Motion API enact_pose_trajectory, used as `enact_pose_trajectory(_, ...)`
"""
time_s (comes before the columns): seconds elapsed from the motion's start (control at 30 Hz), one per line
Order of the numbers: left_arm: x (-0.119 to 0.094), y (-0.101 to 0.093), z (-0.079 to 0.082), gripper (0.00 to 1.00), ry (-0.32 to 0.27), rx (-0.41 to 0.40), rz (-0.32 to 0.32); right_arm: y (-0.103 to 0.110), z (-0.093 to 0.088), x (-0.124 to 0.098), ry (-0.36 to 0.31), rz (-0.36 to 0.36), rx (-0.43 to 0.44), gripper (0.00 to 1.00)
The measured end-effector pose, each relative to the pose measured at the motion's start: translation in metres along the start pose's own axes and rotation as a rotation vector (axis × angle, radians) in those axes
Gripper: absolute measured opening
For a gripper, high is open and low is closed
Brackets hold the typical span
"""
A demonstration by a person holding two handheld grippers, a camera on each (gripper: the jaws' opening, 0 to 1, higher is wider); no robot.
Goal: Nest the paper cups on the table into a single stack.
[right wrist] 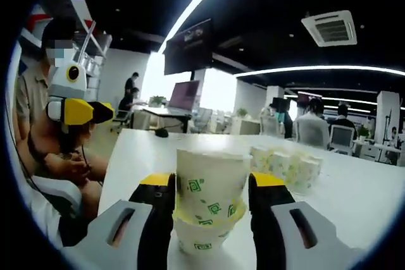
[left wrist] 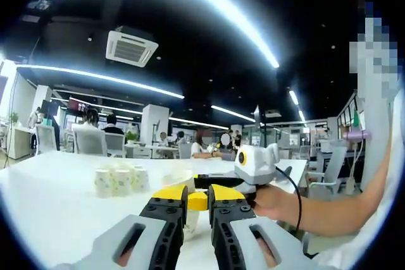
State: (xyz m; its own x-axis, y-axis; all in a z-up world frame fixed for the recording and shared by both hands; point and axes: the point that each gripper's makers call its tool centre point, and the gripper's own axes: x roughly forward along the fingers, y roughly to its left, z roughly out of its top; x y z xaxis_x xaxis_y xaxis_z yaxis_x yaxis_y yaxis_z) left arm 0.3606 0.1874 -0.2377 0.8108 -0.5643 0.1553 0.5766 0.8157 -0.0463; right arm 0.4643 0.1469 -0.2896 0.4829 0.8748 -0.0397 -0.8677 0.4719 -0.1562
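No words, brands or numbers can be read. The paper cups (right wrist: 209, 203) between the right tool's jaws bear small green square marks, too blurred to make out as text.

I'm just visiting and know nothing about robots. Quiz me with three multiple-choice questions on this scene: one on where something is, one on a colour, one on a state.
1. Where is the nested cup pair?
A. between the right tongs
B. on a chair
C. on the floor

2. What colour are the prints on that pair?
A. red
B. green
C. black

3. How do the right tongs' jaws stand?
A. wide apart, empty
B. folded away
C. closed against the pair's sides

Answers:
1. A, the pair sits between both jaws in the right gripper view.
2. B, green marks show on its white walls.
3. C, both jaws touch its sides.
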Motion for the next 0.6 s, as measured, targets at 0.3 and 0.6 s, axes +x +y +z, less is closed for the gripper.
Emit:
enact_pose_trajectory(0.3, 0.001, 0.000, -0.001, 0.15, 0.003, 0.004, 0.002, 0.001, -0.005, -0.014, 0.002, -0.031, 0.025, 0.66)
enact_pose_trajectory(0.6, 0.001, 0.007, -0.009, 0.15, 0.018, 0.006, 0.017, 0.010, 0.007, -0.043, -0.061, -0.051, 0.061, 0.64)
